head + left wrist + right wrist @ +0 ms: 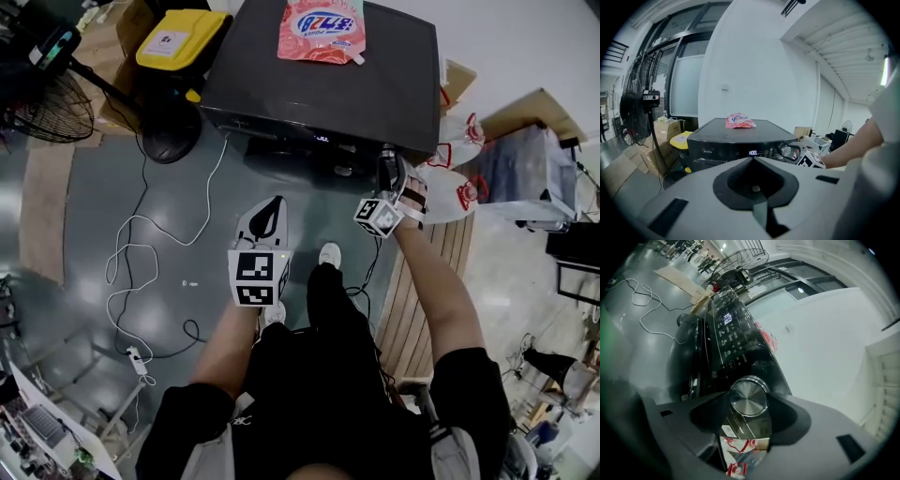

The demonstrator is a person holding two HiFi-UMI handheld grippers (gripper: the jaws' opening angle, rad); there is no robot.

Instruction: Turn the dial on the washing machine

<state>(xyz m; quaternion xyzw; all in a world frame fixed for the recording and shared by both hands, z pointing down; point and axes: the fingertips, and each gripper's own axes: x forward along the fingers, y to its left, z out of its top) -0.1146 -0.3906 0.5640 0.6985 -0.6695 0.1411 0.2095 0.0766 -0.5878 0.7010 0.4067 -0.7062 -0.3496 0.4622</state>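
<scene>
The black washing machine (pixel 319 94) stands ahead with a pink detergent pouch (pixel 321 30) on its lid. Its round silver dial (pixel 748 398) is at the right end of the control panel, and it also shows small in the left gripper view as the dial (pixel 787 151). My right gripper (pixel 392 176) reaches to the panel; in its own view the right gripper (pixel 748 404) has a jaw on each side of the dial, closed in on its rim. My left gripper (pixel 265 217) hangs back over the floor, away from the machine. Seen from its own camera, the left gripper (pixel 757 187) is shut on nothing.
A standing fan (pixel 47 103) and a yellow-lidded bin (pixel 178 39) are left of the machine. A white cable (pixel 141 244) with a power strip (pixel 138 359) trails across the grey floor. White bags (pixel 459 183) and a wooden board (pixel 427 300) lie at the right.
</scene>
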